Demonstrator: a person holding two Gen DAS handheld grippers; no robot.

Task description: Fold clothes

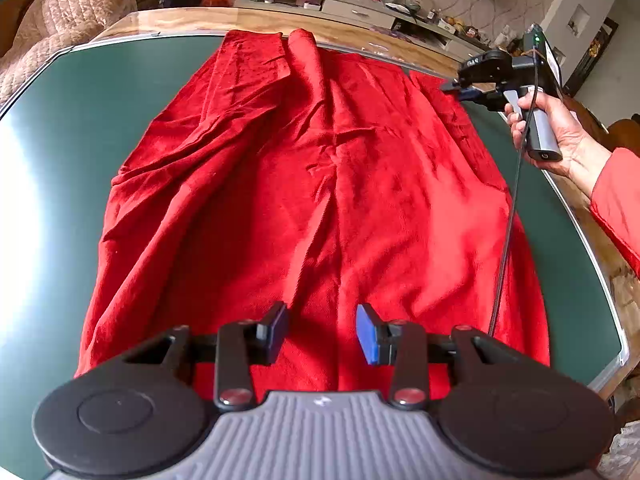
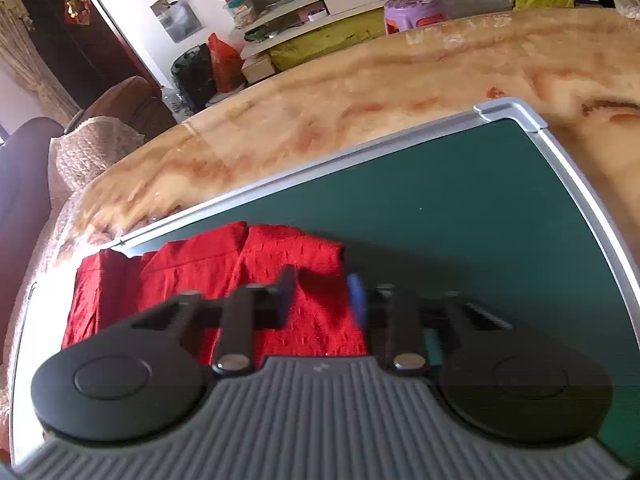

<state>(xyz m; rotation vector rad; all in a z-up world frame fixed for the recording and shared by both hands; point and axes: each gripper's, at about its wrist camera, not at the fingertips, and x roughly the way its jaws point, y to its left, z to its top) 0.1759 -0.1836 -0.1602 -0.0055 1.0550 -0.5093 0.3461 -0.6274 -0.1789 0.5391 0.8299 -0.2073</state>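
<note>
A red garment (image 1: 320, 184) lies spread and wrinkled on the green mat (image 1: 100, 128), running from the near edge to the far edge. My left gripper (image 1: 322, 332) stands open over the garment's near hem, its pads apart with cloth below them. A hand (image 1: 560, 136) holds my right gripper (image 1: 450, 86) at the garment's far right corner. In the right wrist view the right gripper (image 2: 322, 300) is blurred, its pads stand apart, and the corner of the red garment (image 2: 240, 264) lies between them.
The mat's metal frame (image 2: 520, 116) sits on a marbled tabletop (image 2: 360, 92). A black cable (image 1: 508, 232) hangs from the right gripper across the garment's right side. A red sleeve (image 1: 620, 208) enters at right. A quilted chair (image 1: 60, 20) and shelves stand behind.
</note>
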